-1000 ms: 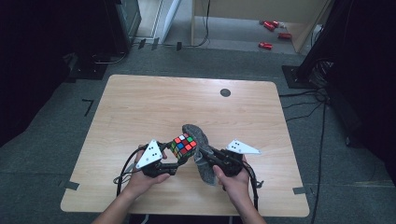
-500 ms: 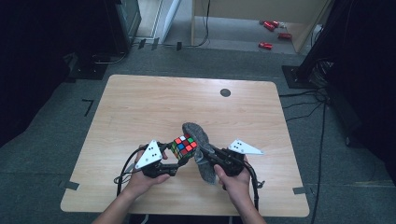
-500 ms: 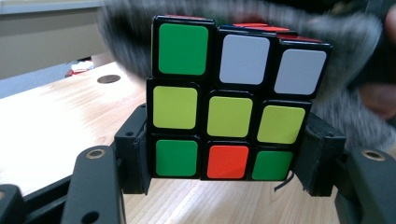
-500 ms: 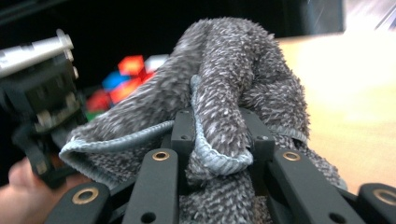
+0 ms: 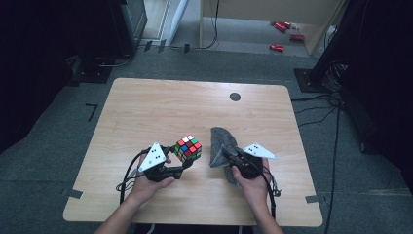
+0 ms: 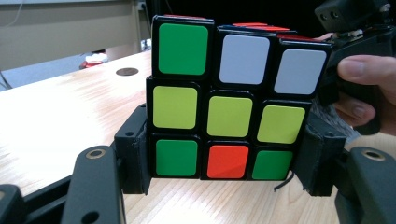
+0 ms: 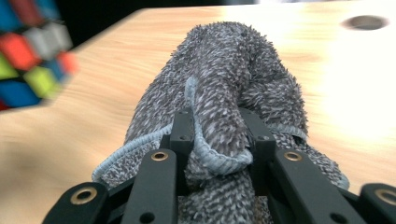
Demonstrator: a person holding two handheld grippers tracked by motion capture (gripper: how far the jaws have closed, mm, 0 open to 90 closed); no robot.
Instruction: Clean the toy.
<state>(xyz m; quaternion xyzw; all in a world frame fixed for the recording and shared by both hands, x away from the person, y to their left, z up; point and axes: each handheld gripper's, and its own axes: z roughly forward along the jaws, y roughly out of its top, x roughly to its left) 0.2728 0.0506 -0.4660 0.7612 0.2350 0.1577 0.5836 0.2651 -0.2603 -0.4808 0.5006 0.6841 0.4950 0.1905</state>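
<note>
Cube and cloth both gripped near the table's (image 5: 146, 107) near edge, far half bare wood.
Left gripper (image 5: 182, 165) pinches the glossy puzzle cube (image 5: 188, 148), lifted and tilted; right gripper (image 5: 225, 157) clamps a fold of the fuzzy grey cloth (image 5: 221, 139), long axis toward the far edge.

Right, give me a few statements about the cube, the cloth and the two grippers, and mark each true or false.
1. The left gripper is clamped on the puzzle cube. True.
2. The cube lies flat on the table. False: it is held up off the wood.
3. The right gripper grips a fold of the grey cloth. True.
4. The cloth is wrapped around the cube. False: they are apart, side by side.
5. The cube face toward the left gripper is all one colour. False: it mixes green, white, yellow and orange.
</note>
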